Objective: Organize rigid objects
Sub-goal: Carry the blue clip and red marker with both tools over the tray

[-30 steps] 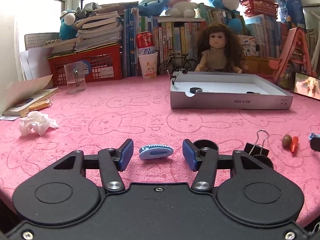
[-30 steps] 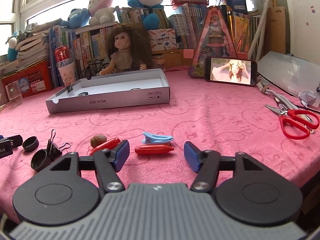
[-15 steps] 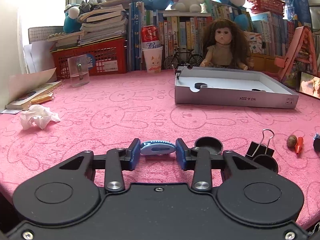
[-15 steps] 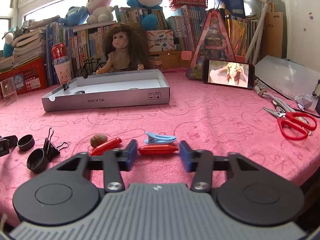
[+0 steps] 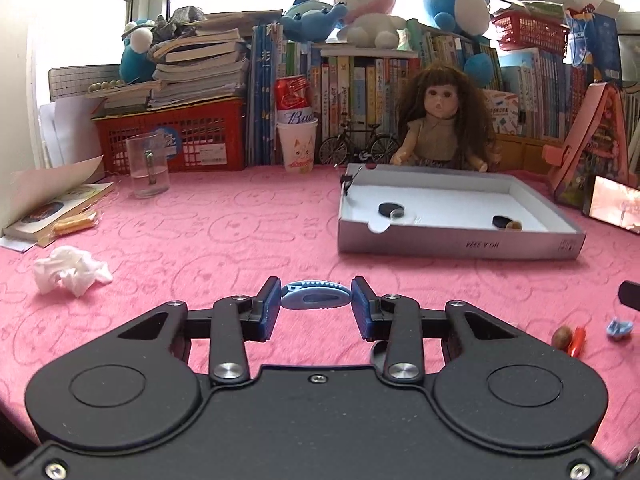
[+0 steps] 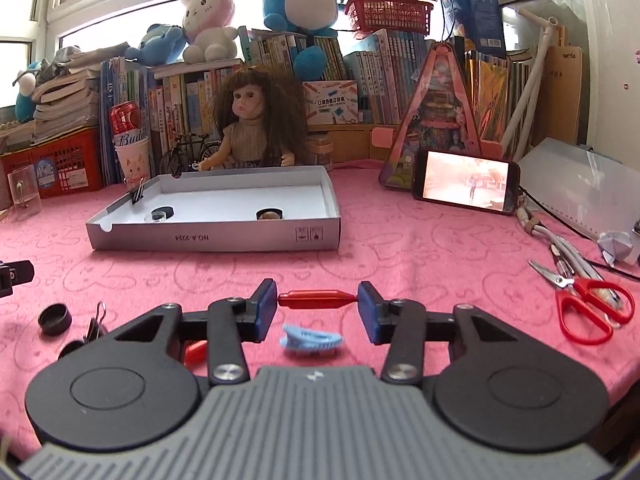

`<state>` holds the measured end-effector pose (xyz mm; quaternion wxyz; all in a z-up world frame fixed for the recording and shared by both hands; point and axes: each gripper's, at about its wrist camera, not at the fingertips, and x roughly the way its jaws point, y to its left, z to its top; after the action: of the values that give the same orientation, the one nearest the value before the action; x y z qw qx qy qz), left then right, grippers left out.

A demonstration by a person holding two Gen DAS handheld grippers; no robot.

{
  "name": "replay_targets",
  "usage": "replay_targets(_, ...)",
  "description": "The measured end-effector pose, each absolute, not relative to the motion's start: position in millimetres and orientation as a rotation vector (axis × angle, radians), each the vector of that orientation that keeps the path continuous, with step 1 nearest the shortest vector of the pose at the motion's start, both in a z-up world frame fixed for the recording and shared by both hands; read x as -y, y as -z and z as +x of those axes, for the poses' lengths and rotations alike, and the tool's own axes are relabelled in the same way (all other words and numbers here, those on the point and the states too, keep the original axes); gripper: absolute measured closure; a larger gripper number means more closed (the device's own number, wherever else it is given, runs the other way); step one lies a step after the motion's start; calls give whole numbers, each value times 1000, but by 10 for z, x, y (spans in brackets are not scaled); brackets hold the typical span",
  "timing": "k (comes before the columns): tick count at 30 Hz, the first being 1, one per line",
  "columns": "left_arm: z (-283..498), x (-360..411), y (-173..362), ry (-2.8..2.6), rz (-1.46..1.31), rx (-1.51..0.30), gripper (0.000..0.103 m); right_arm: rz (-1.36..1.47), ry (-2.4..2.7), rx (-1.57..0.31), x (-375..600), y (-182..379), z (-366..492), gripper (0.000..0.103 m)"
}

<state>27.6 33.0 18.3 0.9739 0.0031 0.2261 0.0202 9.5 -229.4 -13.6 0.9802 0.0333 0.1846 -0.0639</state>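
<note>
Left wrist view shows the pink tabletop point(image 5: 224, 232) with the grey cardboard box point(image 5: 456, 245) far right, a crumpled tissue point(image 5: 70, 270) at the left, and the left gripper point(image 5: 315, 300) near, its jaws clamped on the ends of a blue hair clip point(image 5: 315, 299). Right wrist view shows red scissors point(image 6: 588, 312) at the right; the right gripper point(image 6: 317, 299) has its jaws clamped endwise on a red clip point(image 6: 316, 298), with another blue clip point(image 6: 310, 340) lying on the tabletop just beneath.

left wrist: low, near tabletop, facing bookshelf | right wrist: same; both share grey box point(image 5: 460, 245) point(image 6: 216, 237)
</note>
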Motion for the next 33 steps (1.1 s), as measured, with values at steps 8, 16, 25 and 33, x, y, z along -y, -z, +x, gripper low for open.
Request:
replay_targets(8, 548, -236, -360, 10, -8, -461, 67, 81, 117, -371, 2352, 33, 324, 54)
replay_targets(16, 914, -180, -523, 61, -47, -465, 67, 106, 108, -365, 2414, -97, 621, 54)
replay_targets(25, 1364, -50, -611, 115, -66, -484, 67, 121, 85, -385, 2433, -183, 1000, 54)
replay_targets(33, 1801, 31, -601, 148, -84, -530, 67, 114, 49, -425, 2424, -242, 1396, 54)
